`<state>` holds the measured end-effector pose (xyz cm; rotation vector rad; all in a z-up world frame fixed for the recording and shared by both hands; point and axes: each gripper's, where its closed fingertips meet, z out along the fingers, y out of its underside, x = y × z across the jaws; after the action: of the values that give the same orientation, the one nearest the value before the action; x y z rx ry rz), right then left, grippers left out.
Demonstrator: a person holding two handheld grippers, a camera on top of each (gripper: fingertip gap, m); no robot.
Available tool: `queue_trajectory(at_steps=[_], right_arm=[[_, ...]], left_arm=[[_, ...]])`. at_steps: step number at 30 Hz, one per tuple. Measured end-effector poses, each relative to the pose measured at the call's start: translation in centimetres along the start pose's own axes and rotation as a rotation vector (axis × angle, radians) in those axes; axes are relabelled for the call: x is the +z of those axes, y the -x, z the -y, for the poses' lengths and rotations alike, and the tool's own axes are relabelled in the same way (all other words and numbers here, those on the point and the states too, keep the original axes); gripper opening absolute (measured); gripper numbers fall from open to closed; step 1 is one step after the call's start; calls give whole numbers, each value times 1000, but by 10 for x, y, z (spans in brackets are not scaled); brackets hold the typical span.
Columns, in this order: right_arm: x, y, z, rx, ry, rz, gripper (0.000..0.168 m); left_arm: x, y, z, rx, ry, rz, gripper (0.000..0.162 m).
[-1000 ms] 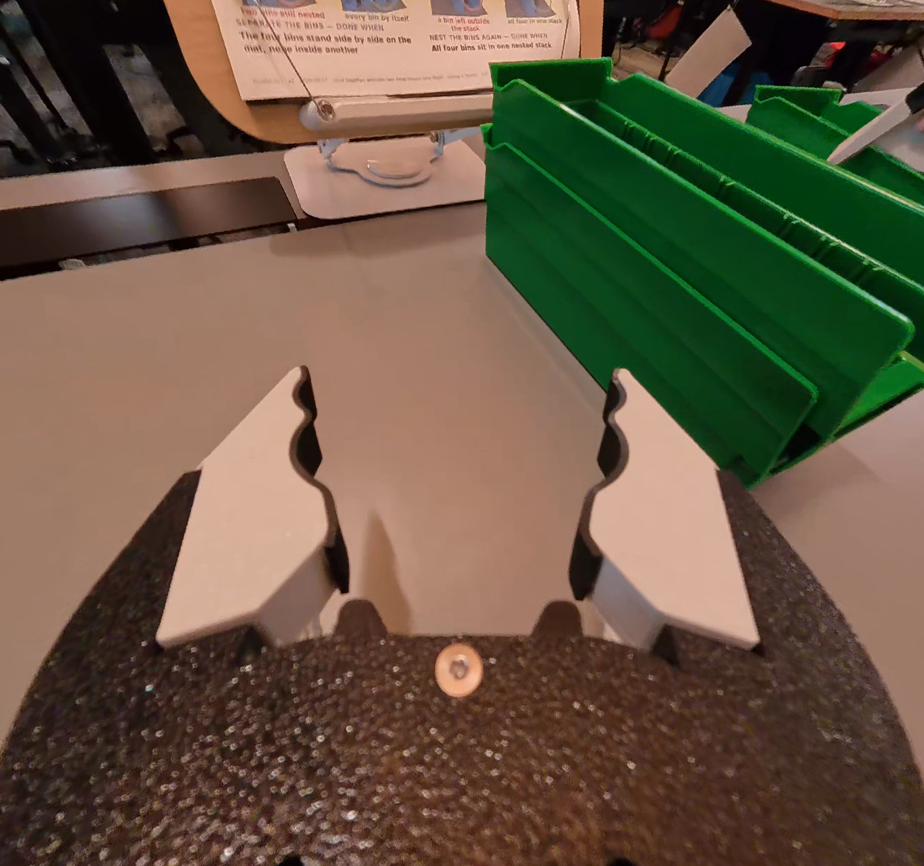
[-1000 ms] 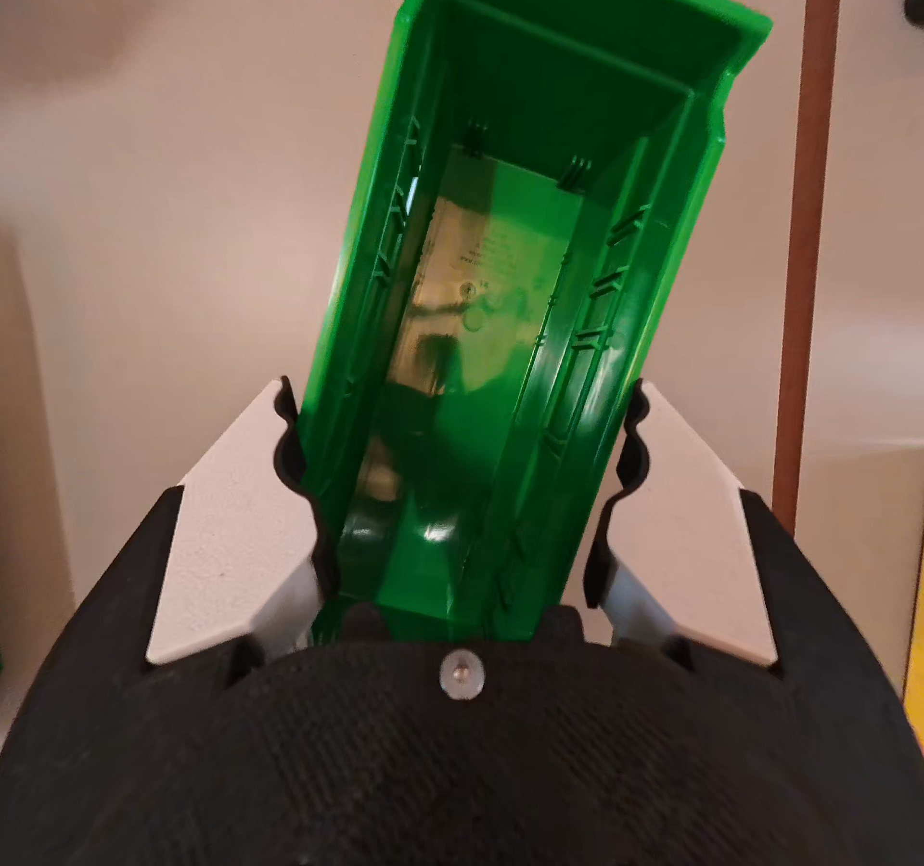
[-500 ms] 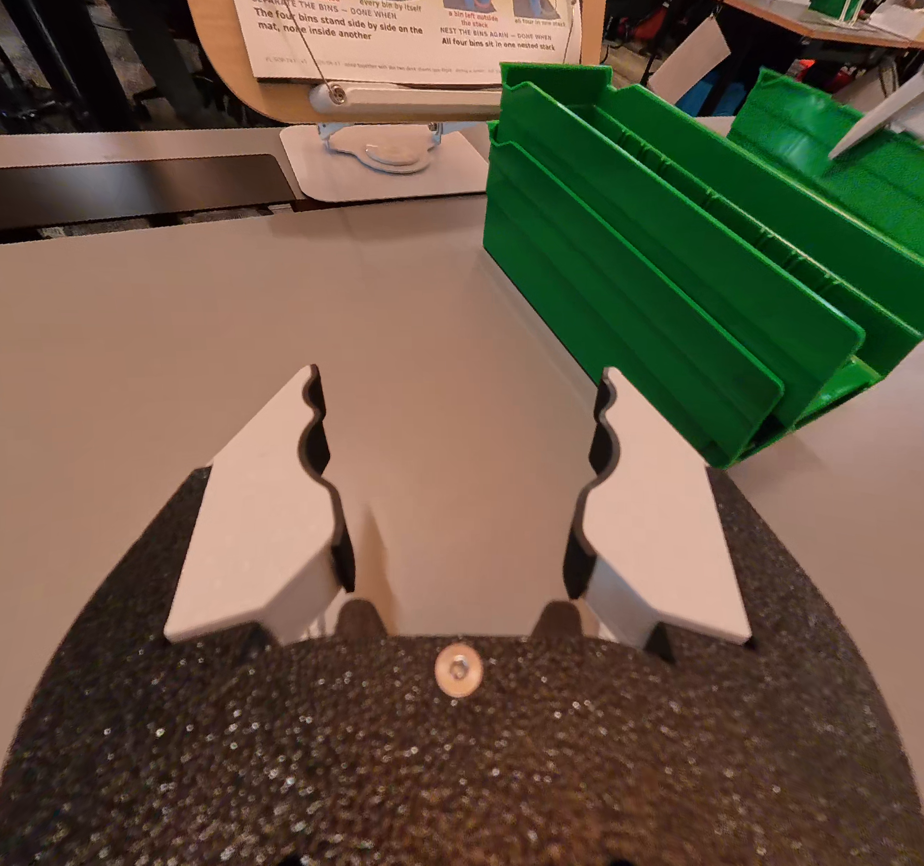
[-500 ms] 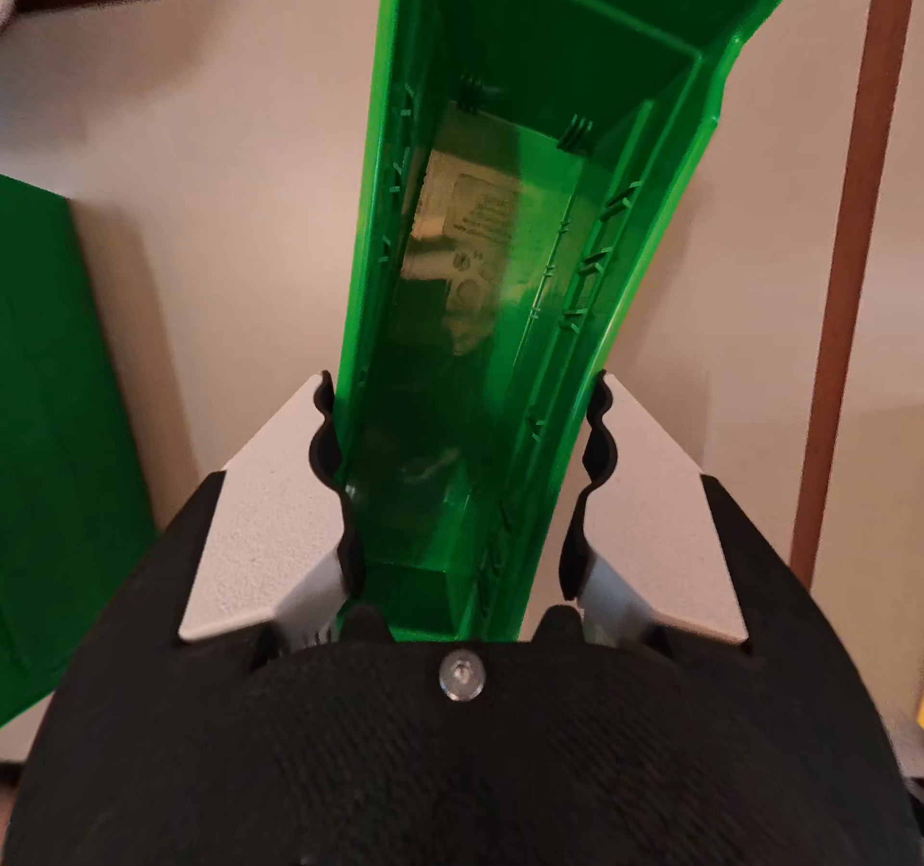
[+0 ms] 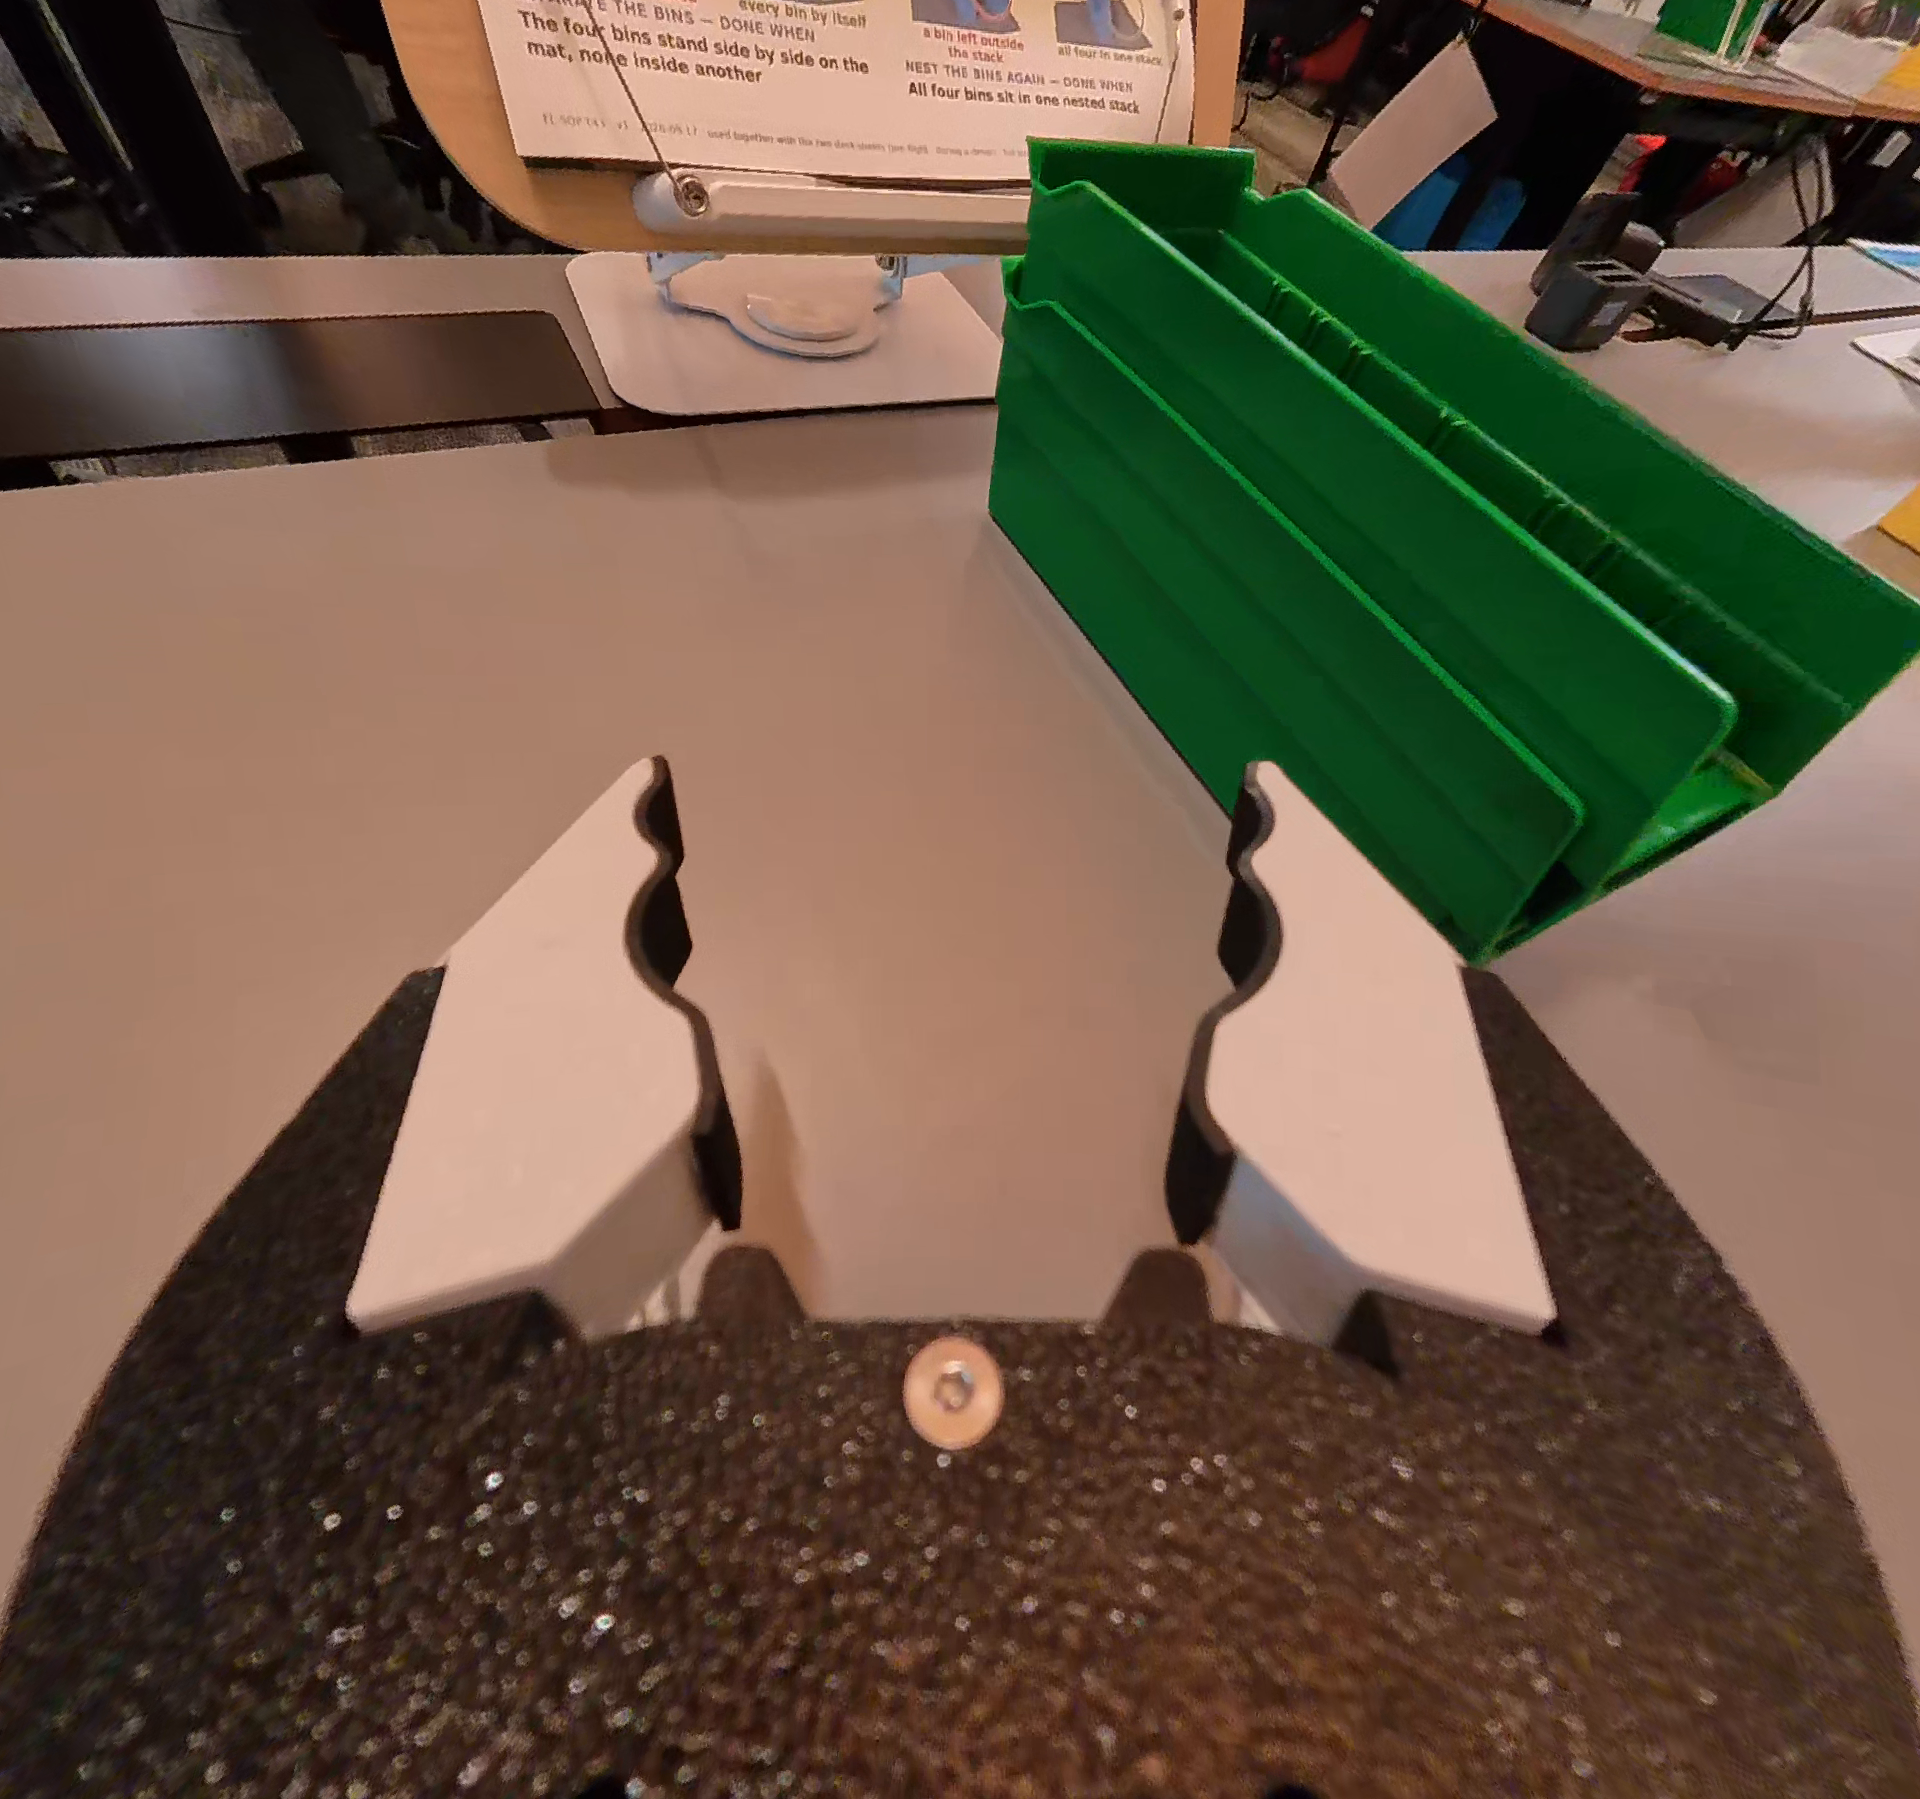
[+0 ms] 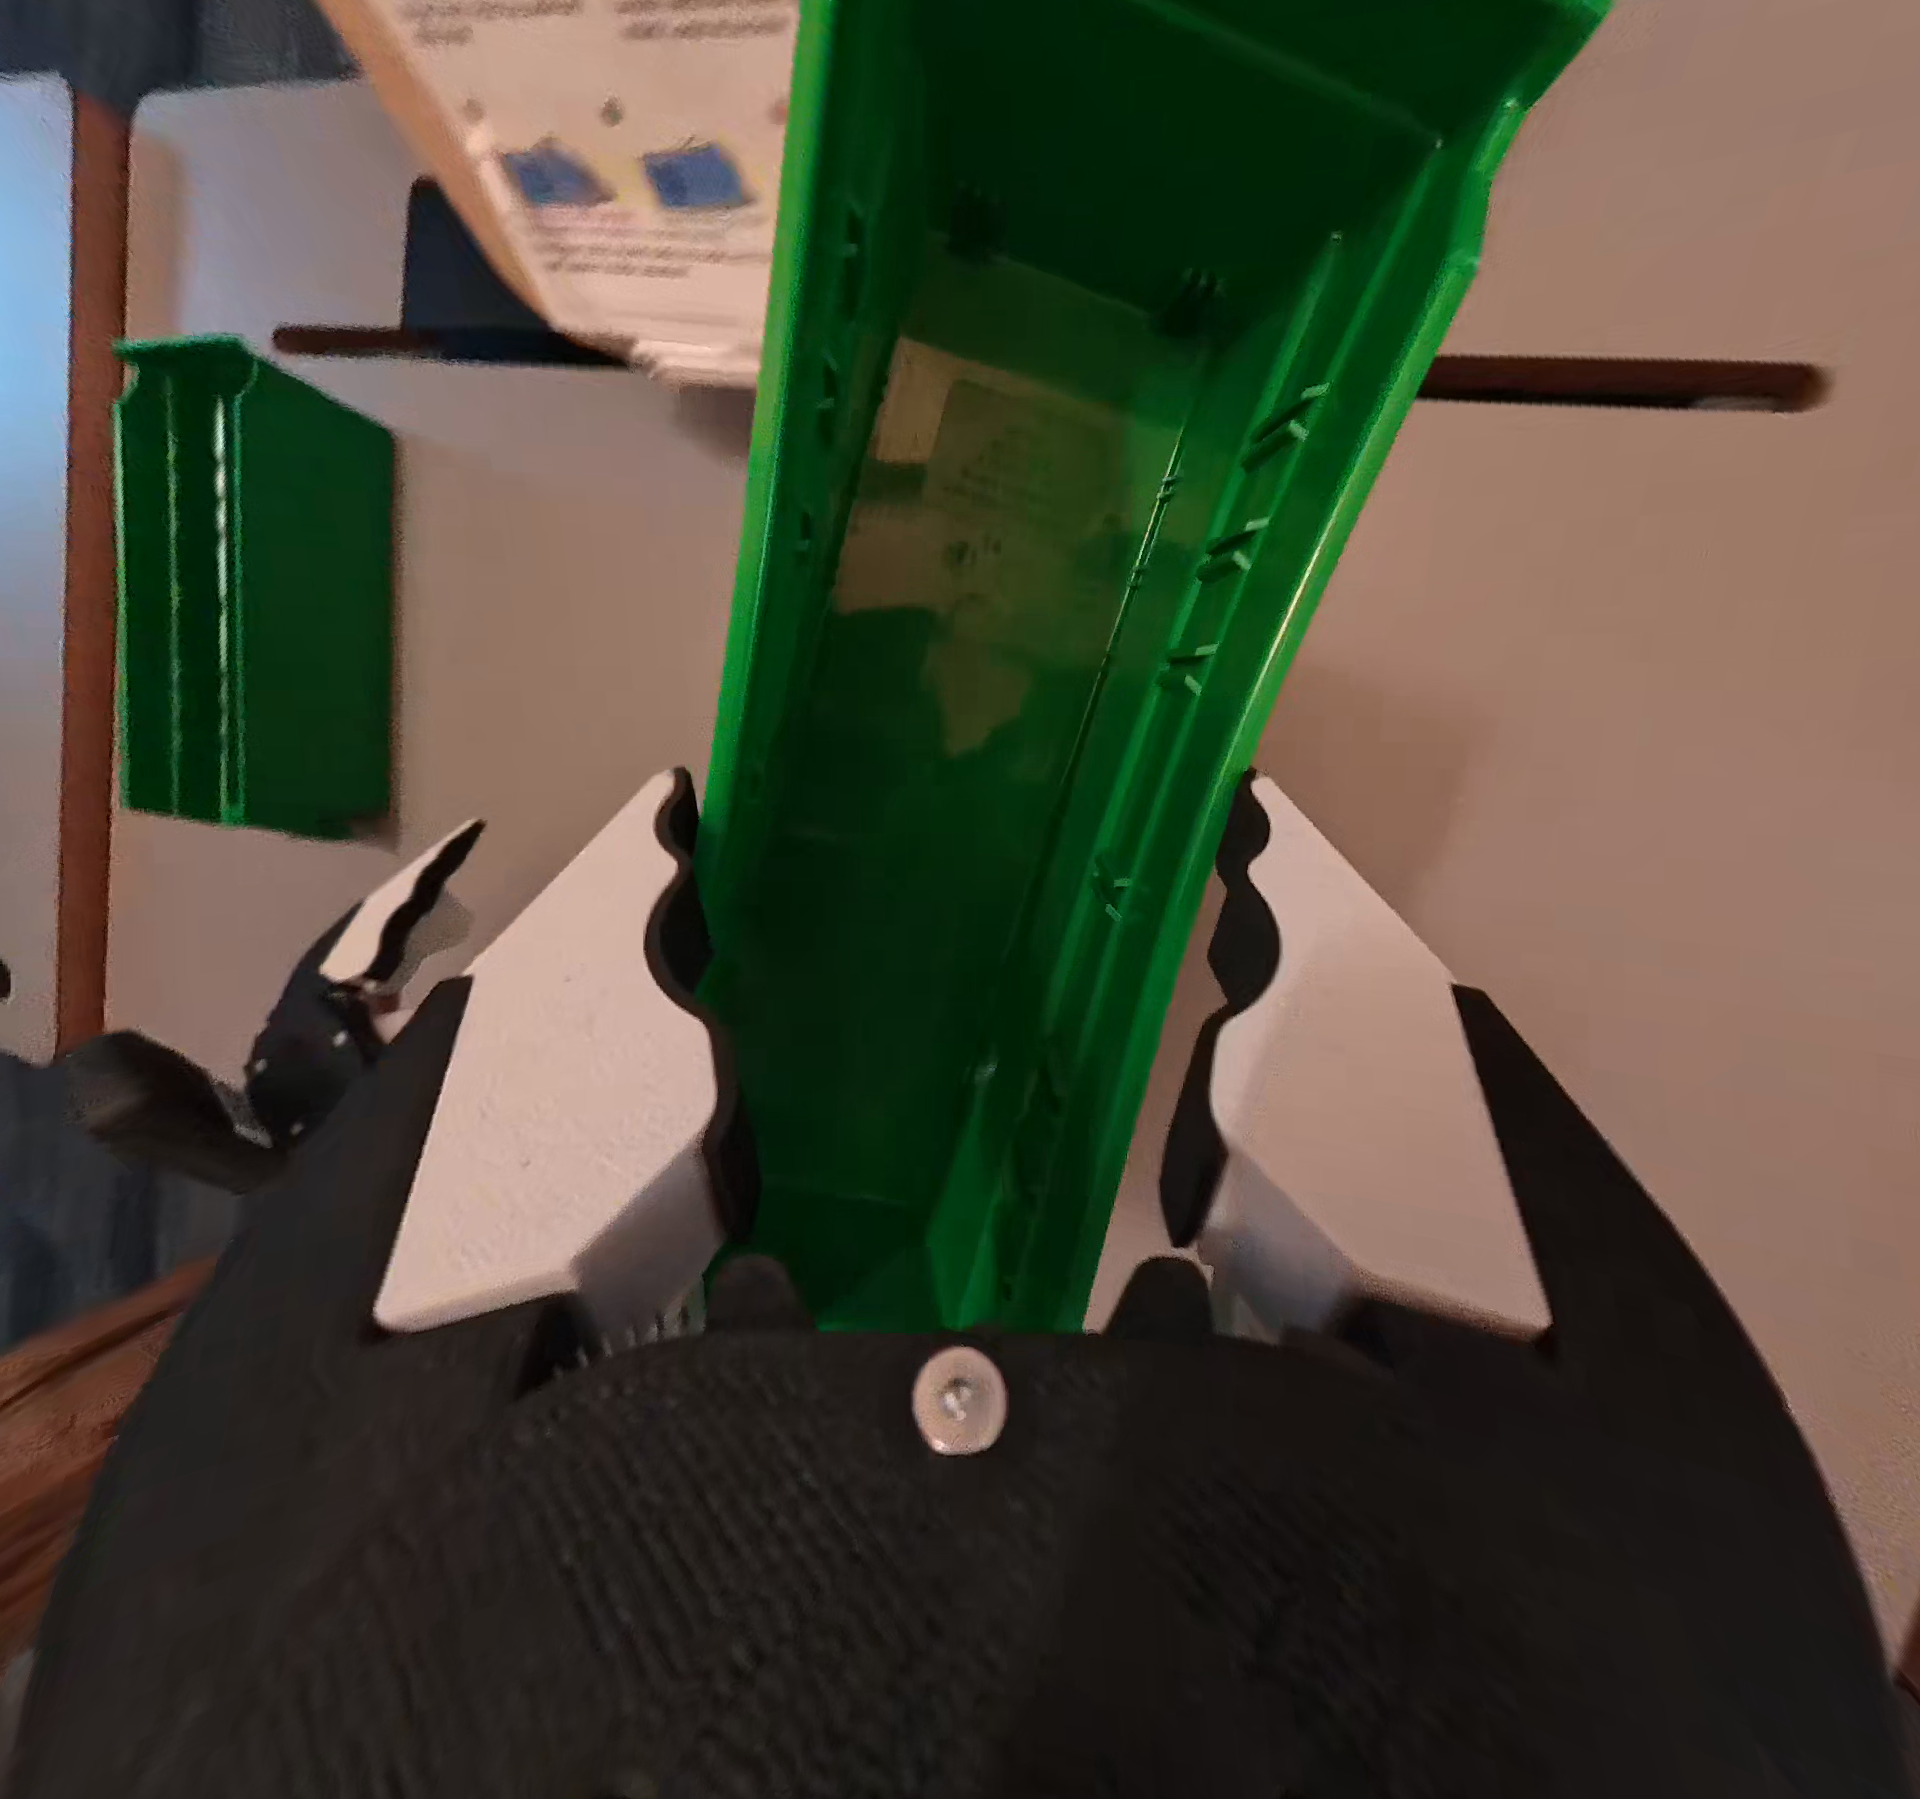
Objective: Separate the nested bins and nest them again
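Even indoor light; soft shadows; wide-angle edge bending; right view motion-blurred

My left gripper (image 5: 951, 793) hangs wide open over the bare grey mat (image 5: 416, 710), nothing between its fingers, with the green stack (image 5: 1351, 544) of nested bins tipped on its side just ahead to the right, and the instruction card (image 5: 831, 14) on its stand behind.

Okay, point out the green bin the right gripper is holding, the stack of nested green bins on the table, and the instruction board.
held green bin (image 6: 1039, 658): right wrist view, inside floor.
nested green bins (image 5: 1278, 606): left wrist view, outer side wall.
instruction board (image 5: 831, 14): left wrist view, printed sheet.
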<state>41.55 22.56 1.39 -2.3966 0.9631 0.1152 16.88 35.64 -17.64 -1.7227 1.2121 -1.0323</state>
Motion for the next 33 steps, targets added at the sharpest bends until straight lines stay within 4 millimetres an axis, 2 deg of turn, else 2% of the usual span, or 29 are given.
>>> queue_trajectory(at_steps=[3,6,9,15,18,21,24,27,33], right_arm=[[27,39,-13,-55,46,19,100],[49,57,-24,-117,81,-7,100],[66,55,-33,-124,101,-53,100],[92,36,-46,-90,96,-122,101],[104,37,-50,-94,76,-127,101],[110,41,-51,-137,51,-156,101],[116,38,-57,-207,59,-235,101],[127,43,-58,-172,-1,-192,101],[131,45,-64,-130,-54,-137,103]], left_arm=[[-6,-2,3,1,-9,-11,103],[-13,-2,7,-3,-24,-16,101],[-17,-1,8,-16,-33,-26,100],[-15,-1,5,-32,-18,-46,99],[-13,-2,4,-37,-12,-52,99],[-10,-3,0,-35,3,-51,99],[-9,-5,-2,-25,18,-53,99],[-8,-5,-3,-27,22,-52,99],[-5,-5,-7,-26,40,-54,99]])
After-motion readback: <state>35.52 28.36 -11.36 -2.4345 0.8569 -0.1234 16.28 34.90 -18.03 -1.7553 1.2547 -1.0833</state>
